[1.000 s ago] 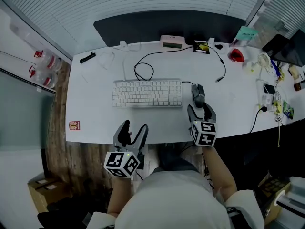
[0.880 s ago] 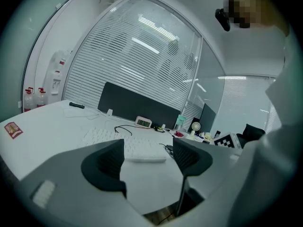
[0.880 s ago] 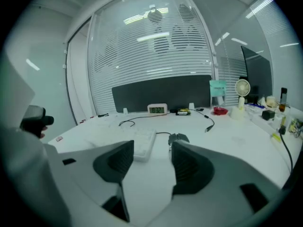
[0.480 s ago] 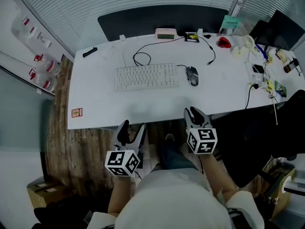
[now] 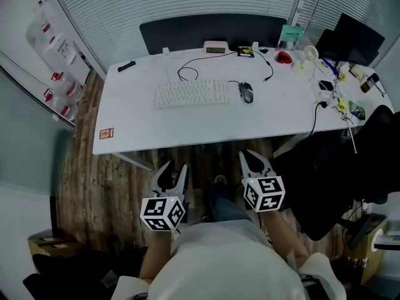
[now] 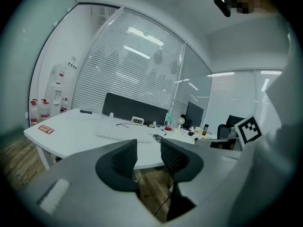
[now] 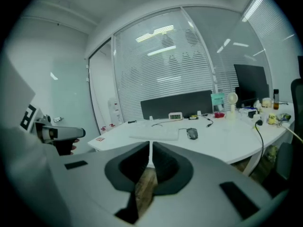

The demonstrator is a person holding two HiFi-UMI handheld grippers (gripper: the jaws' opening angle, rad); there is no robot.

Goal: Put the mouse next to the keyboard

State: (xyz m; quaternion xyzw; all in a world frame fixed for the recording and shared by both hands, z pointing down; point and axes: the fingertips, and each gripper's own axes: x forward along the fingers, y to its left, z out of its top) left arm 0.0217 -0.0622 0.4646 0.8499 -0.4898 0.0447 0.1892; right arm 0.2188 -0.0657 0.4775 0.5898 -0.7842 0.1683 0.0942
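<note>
The dark mouse (image 5: 245,92) lies on the white desk (image 5: 144,130) just right of the white keyboard (image 5: 190,94), its cable running to the back. Both grippers hang in front of the desk edge, well short of it. My left gripper (image 5: 175,168) is open with nothing between its fingers; its jaws have just been closing. My right gripper (image 5: 253,159) is shut on nothing; its jaws have just been closing too. The left gripper view shows my left gripper (image 6: 148,148) with a clear gap, the keyboard (image 6: 120,132) far ahead. In the right gripper view my right gripper (image 7: 150,150) stands closed before the mouse (image 7: 192,134).
A small clock (image 5: 215,47), a looped cable (image 5: 185,74) and a black marker (image 5: 127,66) lie at the desk's back. Clutter and cables (image 5: 331,86) fill its right end. A black chair (image 5: 331,167) stands right of me. Wooden floor (image 5: 119,186) lies below the grippers.
Both grippers have drawn back from the desk toward the person, and the desk looks farther off. The right gripper left the mouse beside the keyboard. Both pairs of jaws have narrowed.
</note>
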